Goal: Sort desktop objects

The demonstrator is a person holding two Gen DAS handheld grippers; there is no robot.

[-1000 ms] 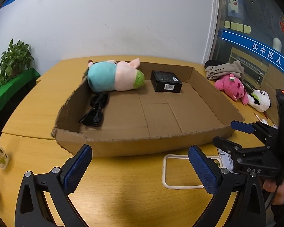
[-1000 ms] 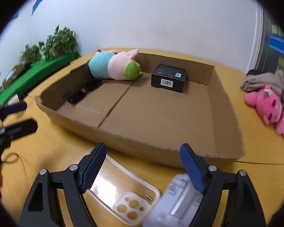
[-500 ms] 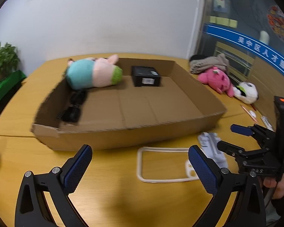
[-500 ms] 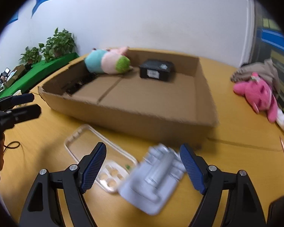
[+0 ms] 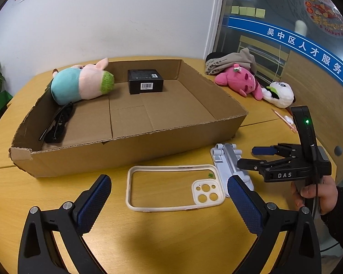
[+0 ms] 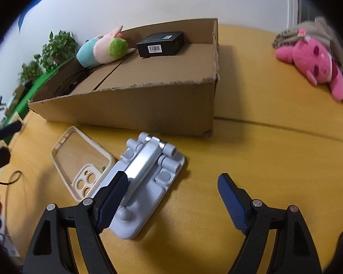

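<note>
A cream phone case (image 5: 173, 187) lies flat on the wooden table, just ahead of my open left gripper (image 5: 169, 202), which has nothing between its fingers. Touching its right end is a light grey folding phone stand (image 6: 148, 175), also flat on the table. My right gripper (image 6: 171, 189) hovers open over the stand, its left finger (image 6: 112, 196) above the stand's near part and not gripping it. In the left wrist view the right gripper (image 5: 246, 157) reaches in from the right, held by a hand. The left gripper (image 6: 9, 139) shows at the left edge of the right wrist view.
A shallow cardboard box (image 5: 125, 141) behind the case holds a plush pig (image 5: 80, 86), a black box (image 5: 145, 83) and dark sunglasses (image 5: 57, 123). A pink plush (image 5: 237, 82), a white plush (image 5: 278, 92) and a grey cloth (image 5: 230, 60) lie at the back right.
Both grippers moved rightward along the box front. The right gripper sank toward the phone stand, which now lies under its left finger. The phone case came fully into the left wrist view.
</note>
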